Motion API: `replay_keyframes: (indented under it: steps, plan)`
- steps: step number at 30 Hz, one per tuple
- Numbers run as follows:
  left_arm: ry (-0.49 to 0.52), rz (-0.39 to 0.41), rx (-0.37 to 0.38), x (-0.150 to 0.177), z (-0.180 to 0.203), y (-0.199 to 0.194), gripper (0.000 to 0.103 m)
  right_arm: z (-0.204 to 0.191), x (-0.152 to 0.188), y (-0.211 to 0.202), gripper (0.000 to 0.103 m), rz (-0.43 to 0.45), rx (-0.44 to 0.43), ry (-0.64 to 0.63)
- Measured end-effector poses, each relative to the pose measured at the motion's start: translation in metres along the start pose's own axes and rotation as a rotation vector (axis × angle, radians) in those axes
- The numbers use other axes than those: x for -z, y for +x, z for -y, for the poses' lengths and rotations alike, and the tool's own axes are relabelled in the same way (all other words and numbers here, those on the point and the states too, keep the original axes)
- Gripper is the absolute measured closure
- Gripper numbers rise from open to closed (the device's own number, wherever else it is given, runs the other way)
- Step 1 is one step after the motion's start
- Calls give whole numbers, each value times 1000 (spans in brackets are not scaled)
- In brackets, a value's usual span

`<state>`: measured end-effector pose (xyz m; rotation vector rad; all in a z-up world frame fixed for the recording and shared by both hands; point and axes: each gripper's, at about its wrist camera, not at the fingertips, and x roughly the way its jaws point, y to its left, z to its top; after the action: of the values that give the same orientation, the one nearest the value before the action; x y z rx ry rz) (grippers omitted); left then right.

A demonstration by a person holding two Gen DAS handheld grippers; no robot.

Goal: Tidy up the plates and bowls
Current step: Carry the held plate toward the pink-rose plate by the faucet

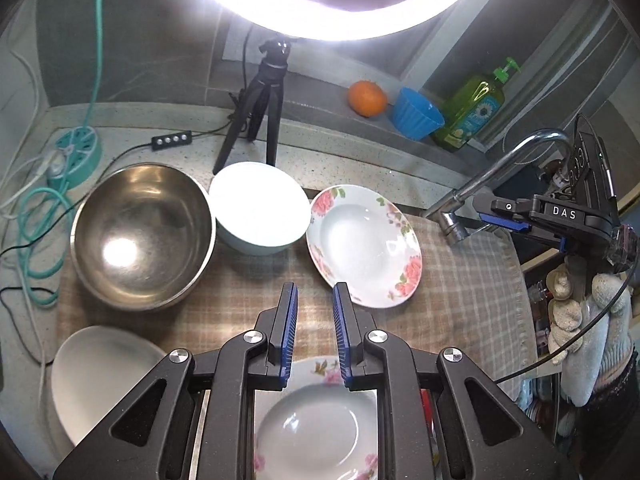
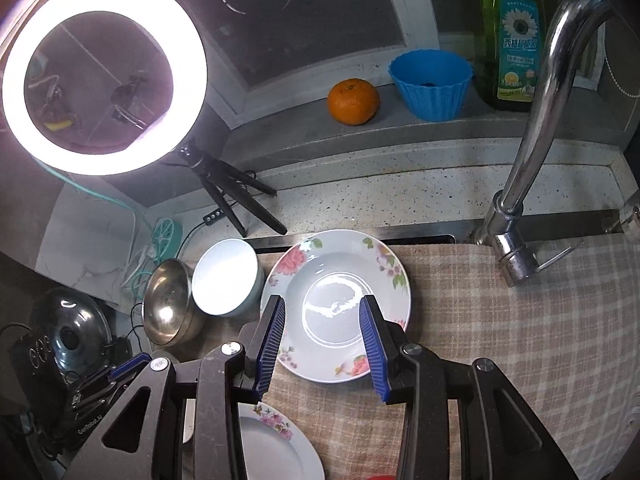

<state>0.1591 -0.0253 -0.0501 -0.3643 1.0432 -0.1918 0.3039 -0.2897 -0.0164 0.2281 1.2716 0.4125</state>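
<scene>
Both grippers are up off the checked cloth [image 2: 500, 320] that covers the counter by the sink, and neither is holding anything. Left gripper [image 1: 315, 300]: jaws nearly closed, just a narrow gap, nothing between the pads, hanging over the near-middle of the cloth. Right gripper [image 2: 322, 312]: jaws partly open, empty, hovering above the floral plate [image 2: 336, 308] that lies flat at the cloth's back edge, just in front of the sink rim; pads not touching it. A second floral plate [image 1: 316, 420] sits at the cloth's near edge, right under the left gripper's body. A plain white plate [image 1: 100, 376] is at the near-left corner, partly off the cloth. The steel bowl [image 1: 142, 236] sits on the left side of the cloth, with the white bowl [image 1: 260, 208] just beside it toward the back, rims about touching; the white bowl is also close to the back floral plate. The faucet [image 2: 536, 160] arches over the right back edge of the cloth. On the ledge behind are an orange [image 2: 353, 101], a blue ribbed cup [image 2: 431, 84] and a green soap bottle [image 2: 510, 40]. The ring light [image 2: 104, 76] on its small tripod stands on the counter at back left, with a teal power strip [image 1: 76, 152] and cables further left. The person's gloved hand [image 1: 580, 320] carries the right gripper at the right side
</scene>
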Motion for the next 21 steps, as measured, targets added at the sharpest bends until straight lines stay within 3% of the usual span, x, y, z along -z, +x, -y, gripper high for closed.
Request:
replay_keyframes:
  steps: [12,21]
  plan:
    - [-79,-146,47,-10,3,76,87,52,-9,77,68,-120,65,22]
    - [-83,-163,17,-14,2,98,87,66,-9,107,68,-168,69,30]
